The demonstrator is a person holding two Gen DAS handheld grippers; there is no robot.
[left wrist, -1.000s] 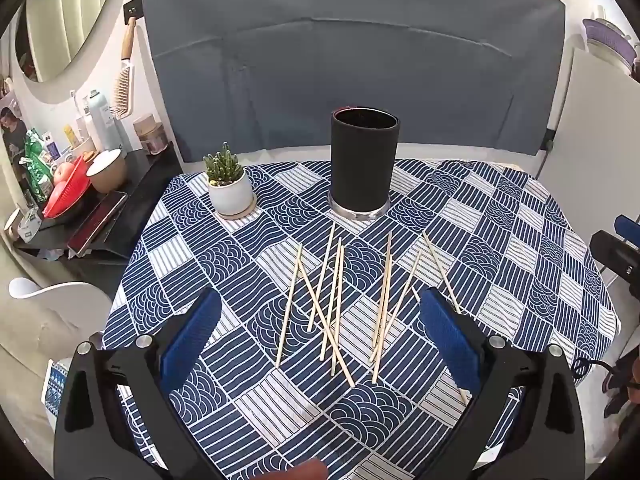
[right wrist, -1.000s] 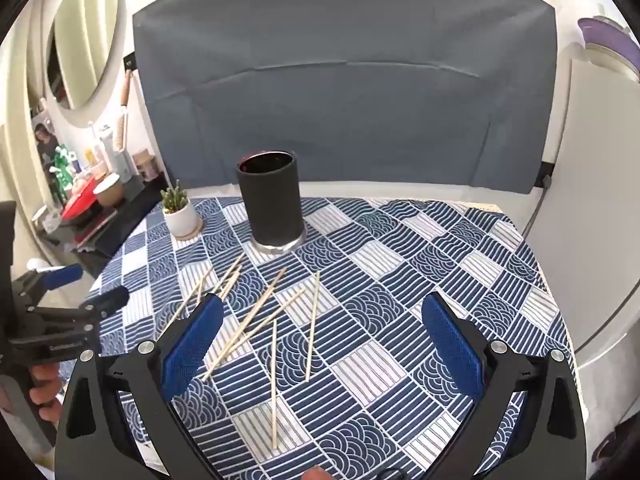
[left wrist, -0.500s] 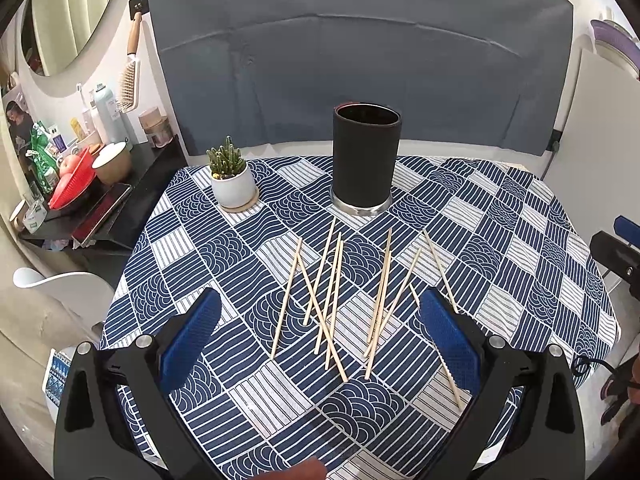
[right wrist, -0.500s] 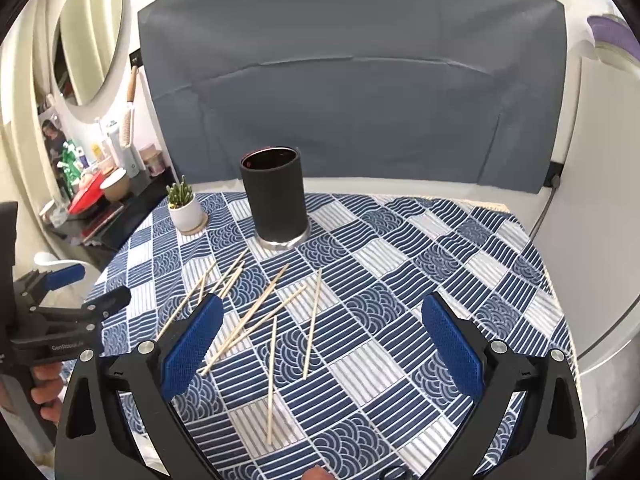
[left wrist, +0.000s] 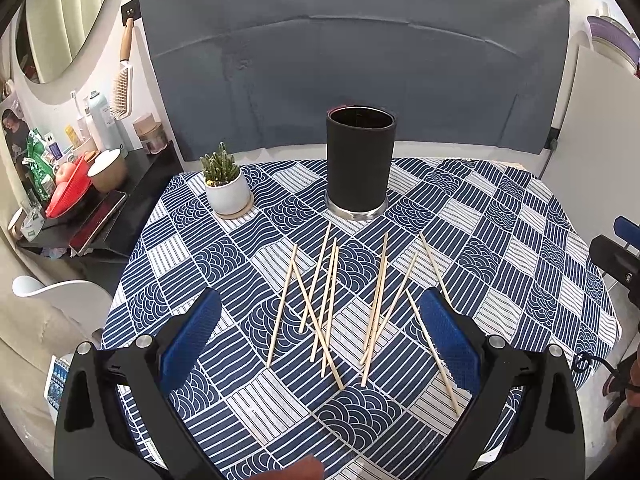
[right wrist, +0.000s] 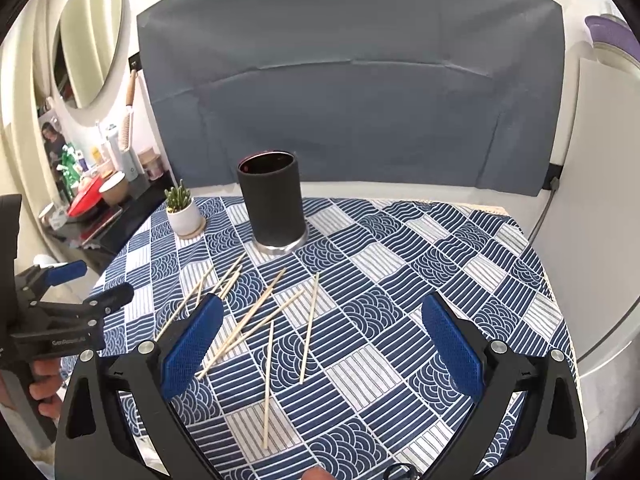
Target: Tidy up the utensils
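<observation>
Several wooden chopsticks (left wrist: 328,300) lie scattered on the blue-and-white patterned tablecloth (left wrist: 520,248), in front of a tall black cylindrical holder (left wrist: 360,160) on a silver base. My left gripper (left wrist: 320,336) hovers open above the near end of the chopsticks, nothing between its blue pads. From the right wrist view the chopsticks (right wrist: 264,312) lie left of centre and the holder (right wrist: 272,204) stands behind them. My right gripper (right wrist: 320,344) is open and holds nothing, above the table's near right part. The left gripper (right wrist: 68,296) shows at the left edge there.
A small cactus in a white pot (left wrist: 226,184) stands left of the holder. A dark side shelf (left wrist: 100,208) with bottles, a bowl and a red basket lies off the table's left edge. A grey backdrop (left wrist: 352,72) hangs behind. A white panel (right wrist: 600,200) stands to the right.
Both grippers have drawn back and up a little from the table, so the holder and chopsticks sit slightly farther away. Both stay open.
</observation>
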